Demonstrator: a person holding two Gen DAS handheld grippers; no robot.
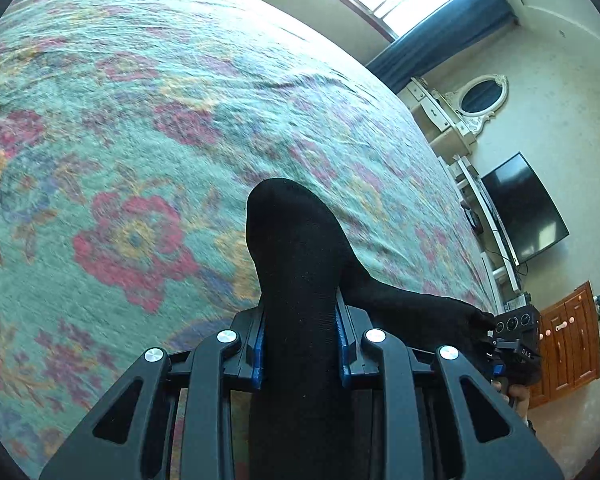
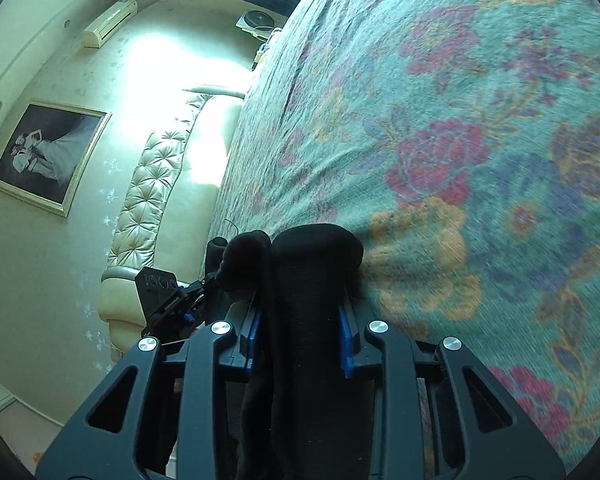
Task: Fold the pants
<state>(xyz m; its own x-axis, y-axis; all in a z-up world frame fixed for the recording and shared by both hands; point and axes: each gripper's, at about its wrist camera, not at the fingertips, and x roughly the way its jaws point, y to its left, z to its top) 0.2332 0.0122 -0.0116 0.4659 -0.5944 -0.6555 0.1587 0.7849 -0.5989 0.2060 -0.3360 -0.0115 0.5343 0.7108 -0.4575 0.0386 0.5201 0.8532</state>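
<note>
The pants (image 1: 300, 264) are showing as plain black, finely ribbed knit cloth, matte and without any pattern or visible seam. In the left wrist view a thick bunch of the cloth is running up between the fingers of the left gripper (image 1: 300, 344), whose blue pads (image 1: 259, 356) are pressing on it from both sides, so the jaws are standing narrow and clamped on the fabric. Beyond the fingertips the cloth is rising into a rounded hump, then draping off to the right in a taut band toward the right gripper (image 1: 512, 340), which is sitting at the far end of that band with a hand partly visible beneath it.

In the right wrist view the right gripper (image 2: 302, 340) is likewise gripping a fold of the pants (image 2: 312, 280), its blue pads (image 2: 346, 344) squeezing the cloth, jaws narrow. The fabric is bulging in a rounded roll just ahead of the fingertips, with a second, smaller lump just to its left, reaching toward the left gripper (image 2: 168, 300).

Past both sets of fingers the floral bedspread (image 1: 140, 120) in teal, red and orange is lying under the lifted cloth.
</note>
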